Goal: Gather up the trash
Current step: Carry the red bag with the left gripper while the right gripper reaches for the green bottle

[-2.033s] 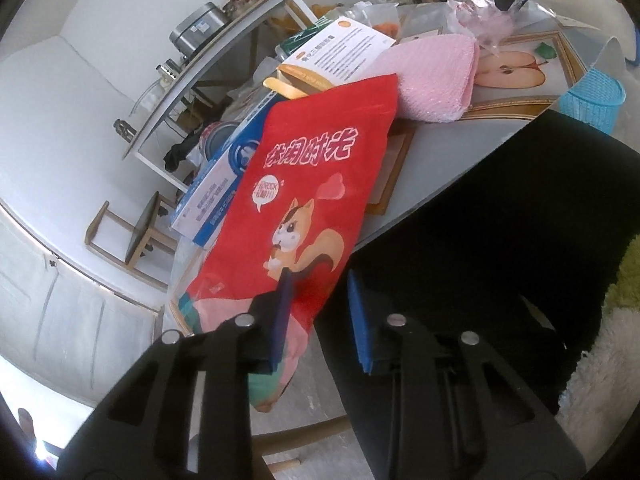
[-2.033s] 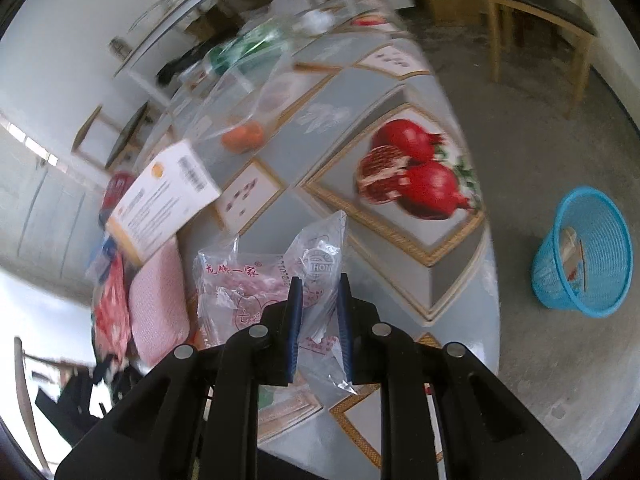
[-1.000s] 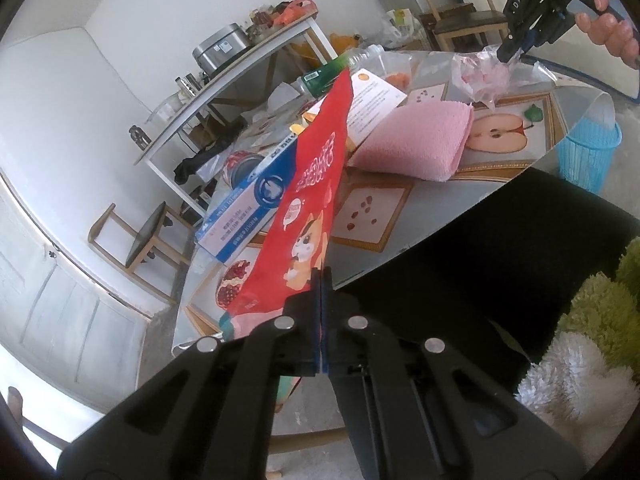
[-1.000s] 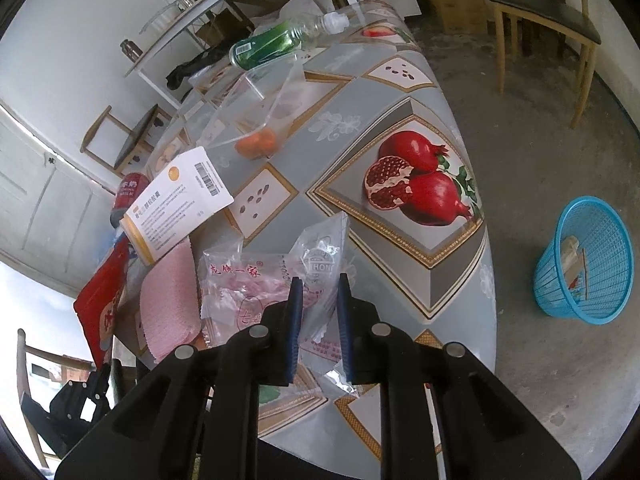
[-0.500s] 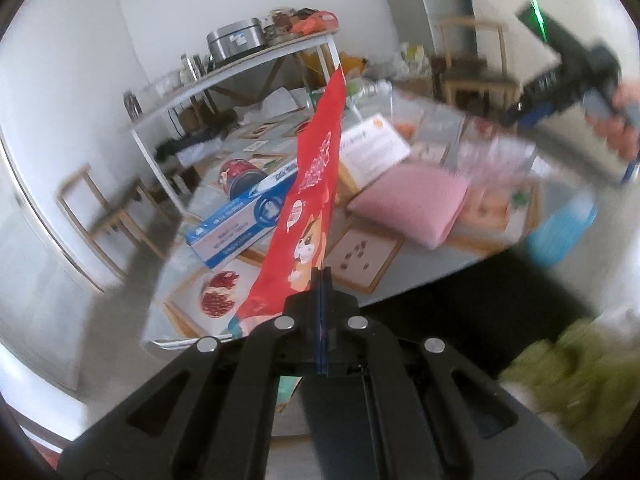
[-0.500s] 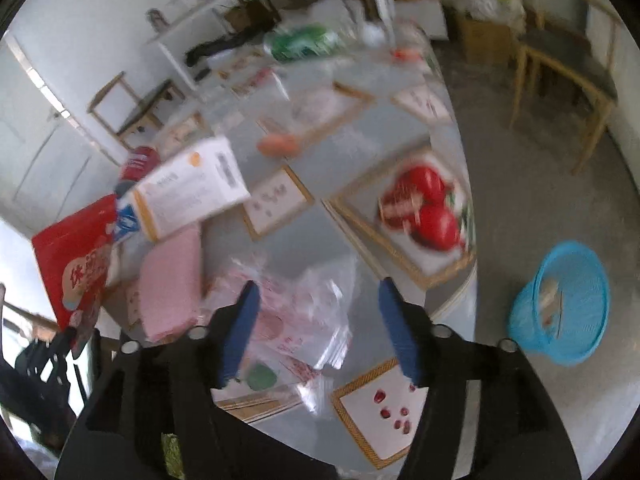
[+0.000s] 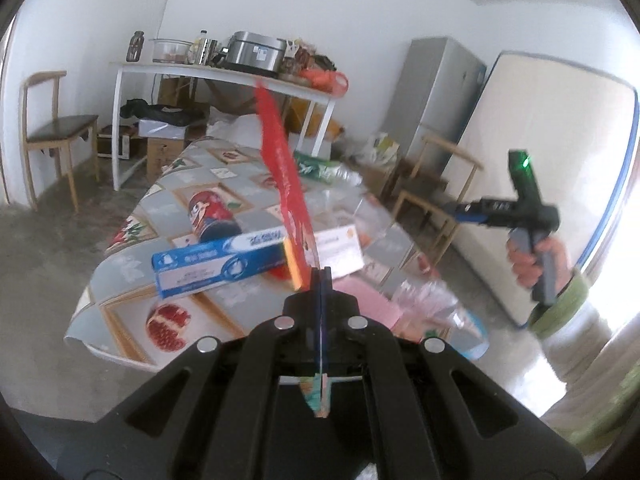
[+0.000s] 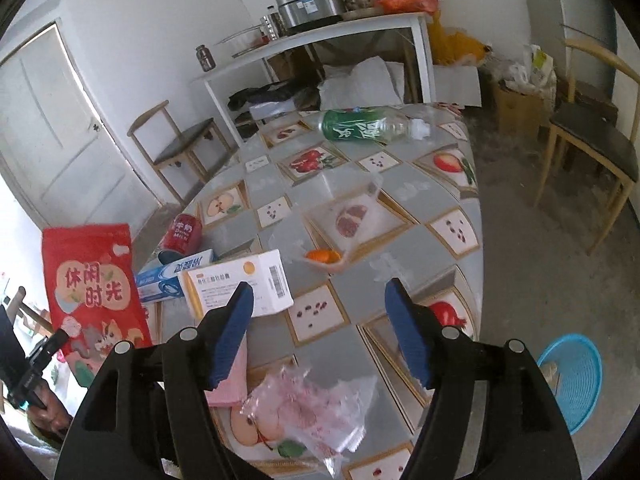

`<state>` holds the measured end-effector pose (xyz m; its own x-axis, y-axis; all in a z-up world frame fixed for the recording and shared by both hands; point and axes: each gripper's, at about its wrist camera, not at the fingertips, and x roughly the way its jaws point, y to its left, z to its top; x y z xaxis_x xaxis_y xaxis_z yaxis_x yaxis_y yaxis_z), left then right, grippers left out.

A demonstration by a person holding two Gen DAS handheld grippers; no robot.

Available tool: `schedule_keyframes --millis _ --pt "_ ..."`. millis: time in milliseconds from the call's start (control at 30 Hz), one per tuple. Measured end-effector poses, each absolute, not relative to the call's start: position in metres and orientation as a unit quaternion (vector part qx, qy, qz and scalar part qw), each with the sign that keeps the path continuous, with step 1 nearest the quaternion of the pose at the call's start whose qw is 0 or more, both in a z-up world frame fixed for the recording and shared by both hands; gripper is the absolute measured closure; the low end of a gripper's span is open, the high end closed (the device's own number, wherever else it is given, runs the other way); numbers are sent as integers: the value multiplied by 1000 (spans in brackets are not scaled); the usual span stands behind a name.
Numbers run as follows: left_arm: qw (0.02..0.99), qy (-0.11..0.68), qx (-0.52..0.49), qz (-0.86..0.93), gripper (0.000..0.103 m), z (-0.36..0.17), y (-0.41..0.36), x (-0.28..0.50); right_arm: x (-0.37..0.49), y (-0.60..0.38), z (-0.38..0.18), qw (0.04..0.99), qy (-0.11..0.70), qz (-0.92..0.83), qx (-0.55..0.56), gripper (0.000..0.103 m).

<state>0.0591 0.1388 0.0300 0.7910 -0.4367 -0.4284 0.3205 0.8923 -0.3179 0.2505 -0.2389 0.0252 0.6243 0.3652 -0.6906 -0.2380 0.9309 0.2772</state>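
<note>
The left claw (image 7: 321,280) is clamped tight on the bottom edge of a red snack bag (image 7: 286,172), so the bag stands up edge-on straight ahead of the fingers, clear of the counter (image 7: 120,300). Pinching the thin seam is probably the surest hold on a flat, floppy pouch, and lifting it clear keeps it from dragging the other clutter. In the right wrist view the same bag (image 8: 94,280) hangs face-on at far left, above the person's other hand.

The right claw (image 8: 320,320) has its jaws opening, with nothing between the blue pads. Just below and in front of it a crumpled clear plastic bag (image 8: 312,412) lies on the counter (image 8: 420,192), not gripped, next to a pink cloth (image 8: 230,384). Beyond the left pad sits a white box (image 8: 240,284) leaning over a blue box (image 8: 172,276), with a red can (image 8: 182,234) on its side behind them. Further ahead lie a loose plastic wrapper holding something orange (image 8: 324,256) and, at the far end, a green-labelled bottle (image 8: 368,126) on its side.

Down to the right of the right claw, on the floor beside the counter, stands a blue basket (image 8: 576,380), likely the bin meant for all this. The red bag probably goes there next.
</note>
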Motion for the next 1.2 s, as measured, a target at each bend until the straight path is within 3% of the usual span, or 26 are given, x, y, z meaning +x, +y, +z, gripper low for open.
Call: schedule_keyframes --millis 367,667,900,1033,1200 --pt "936 211 -175 -218 103 40 156 84 276 -222 47 915 360 183 17 36" --pt "936 205 -205 -200 103 38 182 119 423 -176 82 916 295 197 -189 16" --pt "927 230 -244 -167 103 23 206 151 588 -114 12 847 357 193 -344 16" --pt "931 241 -238 -133 103 16 216 160 635 -93 -36 810 395 180 -395 16" --pt "928 254 -247 -120 103 8 227 166 668 -88 -57 800 409 172 -404 16"
